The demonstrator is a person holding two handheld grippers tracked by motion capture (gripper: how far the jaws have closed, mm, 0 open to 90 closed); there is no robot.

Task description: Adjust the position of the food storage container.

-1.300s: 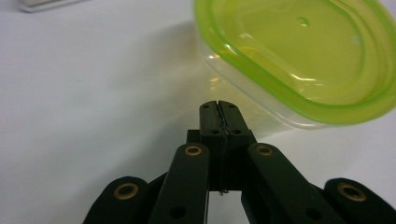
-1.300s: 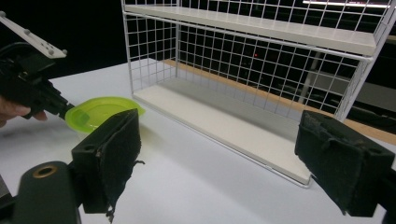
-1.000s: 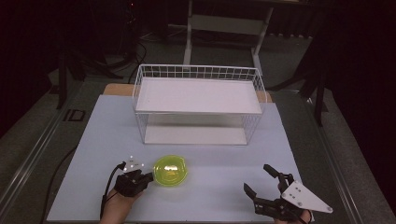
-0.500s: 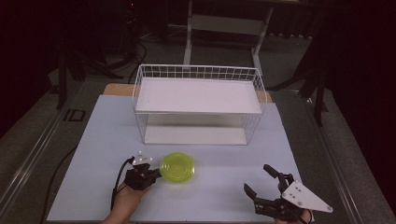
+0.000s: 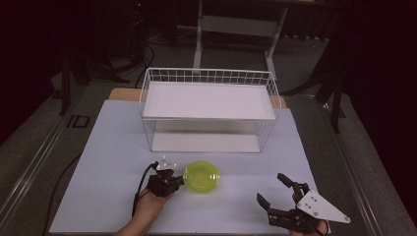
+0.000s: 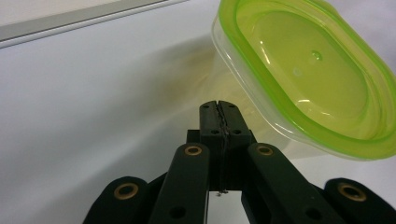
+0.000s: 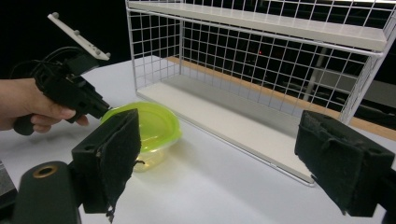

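A clear container with a lime-green lid (image 5: 201, 177) (image 6: 308, 70) (image 7: 156, 122) sits on the white table, in front of the wire rack. My left gripper (image 5: 180, 181) (image 6: 218, 104) (image 7: 102, 112) is shut with nothing between its jaws. Its tip rests against the container's left side wall. A hand holds it from the near edge. At the front right, my right gripper (image 5: 272, 188) (image 7: 219, 158) stands open and empty, well clear of the container.
A white two-tier wire rack (image 5: 147, 88) (image 7: 154, 51) stands at the middle back of the table (image 5: 108, 147), its lower shelf open toward me. The left gripper's cable (image 5: 140, 189) trails off toward the front edge.
The left gripper has slid to the right, and the green-lidded container has moved right along with it. The right gripper has stayed put.
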